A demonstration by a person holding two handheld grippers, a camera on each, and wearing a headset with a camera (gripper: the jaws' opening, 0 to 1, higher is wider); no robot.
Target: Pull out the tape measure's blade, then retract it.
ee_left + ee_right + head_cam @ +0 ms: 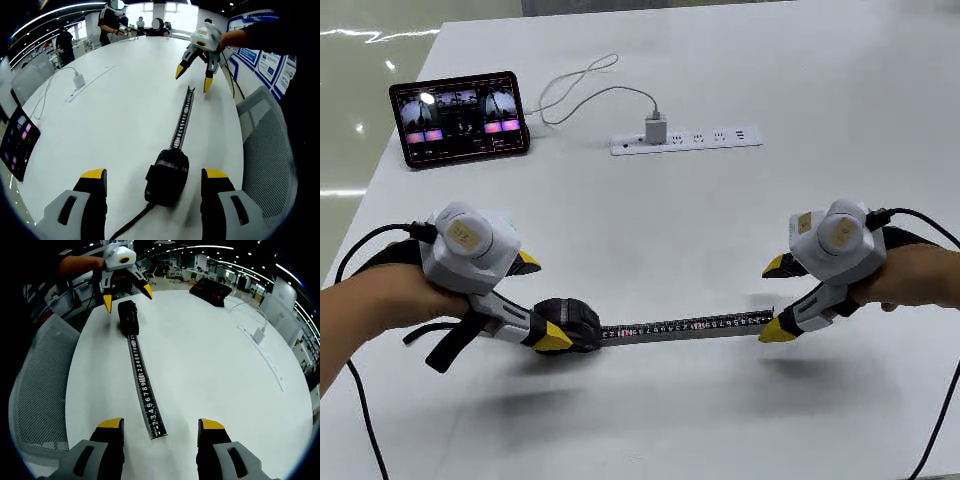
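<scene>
Here we are over the white table (pixel 720 60), and the tape measure (pixel 570 322) lies flat on it, its blade (pixel 685 326) drawn out in a long straight line between the two hands. On the left, the left gripper (pixel 538 301) has its jaws spread wide with the black case (pixel 167 175) right between them. From the head view the lower yellow tip looks pressed to the case, but the left gripper view tells it better: bare table on both sides, neither jaw touching, and a black strap (pixel 131 224) trailing back toward the camera. Over on the right, the right gripper (pixel 776 298) is just as wide. The head view puts its lower tip at the blade's end, while the right gripper view shows that end lying loose on the table between the jaws, numbers up, gripped by nothing. Up top in the head view sit a lit tablet (pixel 460 117) and a power strip (pixel 685 139) with a charger (pixel 655 128) plugged in. The gripper views add a grey mesh chair (pixel 270 135) at the table's edge.
</scene>
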